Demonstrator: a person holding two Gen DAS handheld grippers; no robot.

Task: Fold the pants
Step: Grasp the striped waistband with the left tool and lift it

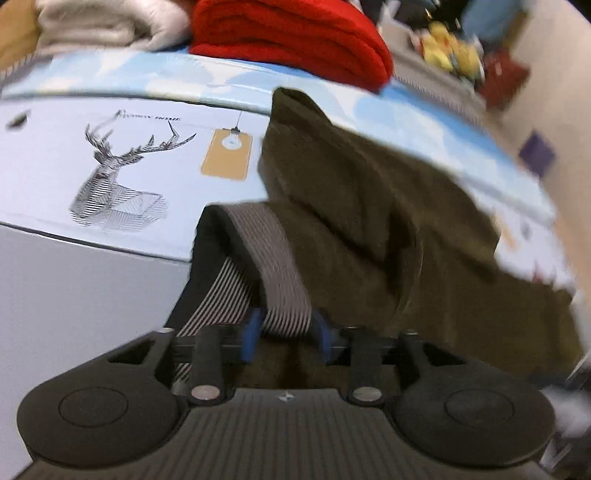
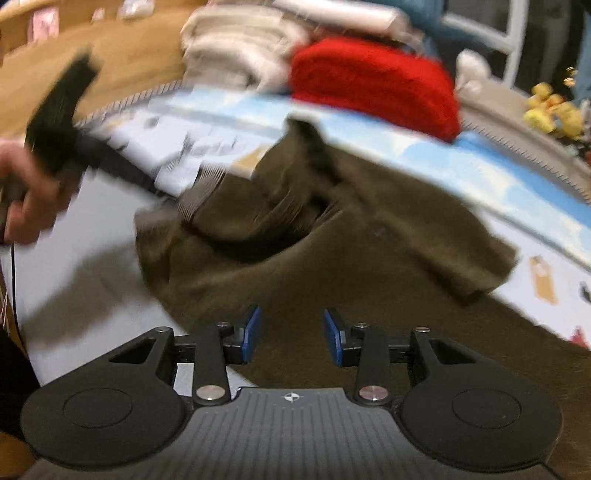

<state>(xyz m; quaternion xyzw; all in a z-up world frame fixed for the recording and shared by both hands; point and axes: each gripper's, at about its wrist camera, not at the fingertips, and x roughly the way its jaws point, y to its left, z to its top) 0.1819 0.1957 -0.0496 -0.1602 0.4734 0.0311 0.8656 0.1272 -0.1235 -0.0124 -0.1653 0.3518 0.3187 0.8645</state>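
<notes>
The olive-brown pants [image 1: 369, 229] lie crumpled on a pale printed sheet [image 1: 122, 110], their bulk running up and to the right of the left gripper [image 1: 286, 332] toward a stack of folded laundry at the far edge — a red knit [image 1: 295, 40] and a cream blanket [image 1: 99, 26]. The left gripper is clamped on the striped waistband [image 1: 273, 266], which rises straight out of its 2 blue pads and arches forward over the cloth. That is the only hold on the garment.

The right gripper [image 2: 292, 338] hovers just over the flat spread of the pants [image 2: 332, 258] with its blue pads parted and nothing between them; the cloth beneath looks untouched by them. From this side the waistband [image 2: 199, 195] sits far ahead and to the left, beside the left gripper [image 2: 62, 122] and the hand [image 2: 29, 192] carrying it.

So the waist end is the left tool's, and the legs trail toward the right tool, which is nearer the free cloth. The next move likely turns on the right gripper pinching that near fabric — so the 2 ends can be pulled apart along the long axis and the bunched middle flattened. Blur hides where the leg hems lie.
</notes>
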